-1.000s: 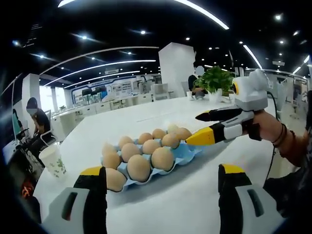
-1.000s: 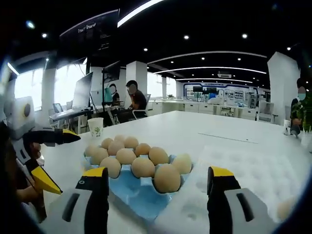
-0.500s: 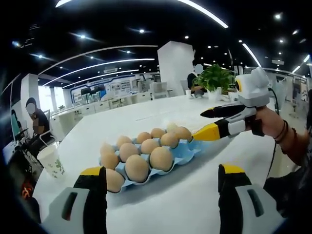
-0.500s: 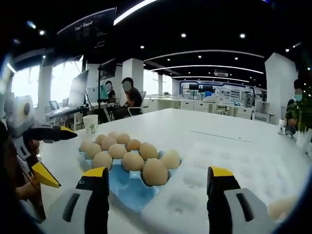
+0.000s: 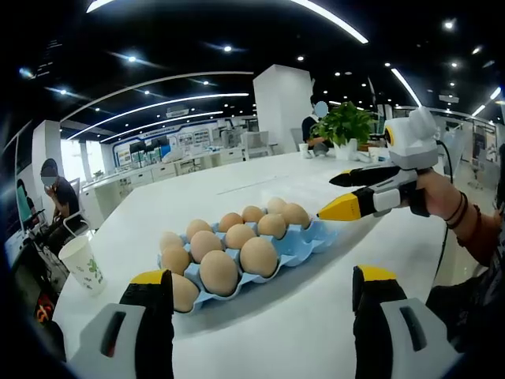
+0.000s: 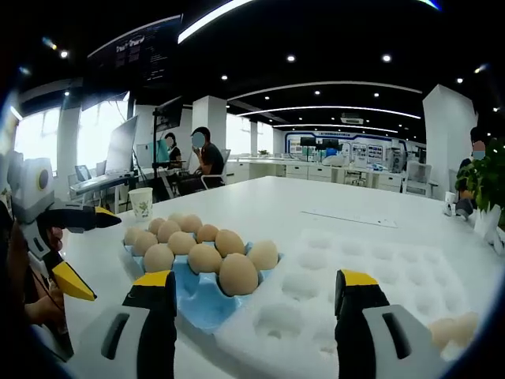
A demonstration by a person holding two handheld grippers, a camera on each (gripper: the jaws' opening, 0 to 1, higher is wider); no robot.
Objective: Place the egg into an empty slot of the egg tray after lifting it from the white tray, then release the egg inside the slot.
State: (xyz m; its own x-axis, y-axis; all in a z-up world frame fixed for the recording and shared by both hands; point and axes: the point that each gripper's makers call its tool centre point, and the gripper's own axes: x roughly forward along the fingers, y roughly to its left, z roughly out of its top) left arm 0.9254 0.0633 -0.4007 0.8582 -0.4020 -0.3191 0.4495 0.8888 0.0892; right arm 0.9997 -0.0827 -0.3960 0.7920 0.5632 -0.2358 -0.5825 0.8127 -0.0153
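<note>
Rising from the bottom of the left gripper view, the left gripper [image 5: 260,316] stands with its jaws spread wide and nothing between them, over the white table [image 5: 316,316]. Just beyond its jaws lies the blue egg tray [image 5: 304,246], nearly full of brown eggs [image 5: 259,257]. At the tray's far right corner hovers the right gripper [image 5: 327,197], its yellow-tipped jaws parted and empty, held in a hand [image 5: 430,197]. Left of the tray stands a paper cup [image 5: 84,264].

Seen from the right gripper view, the white tray [image 6: 371,268] touches the egg tray's right side, and one egg [image 6: 451,330] rests at its near right edge. Further back, people sit at desks.
</note>
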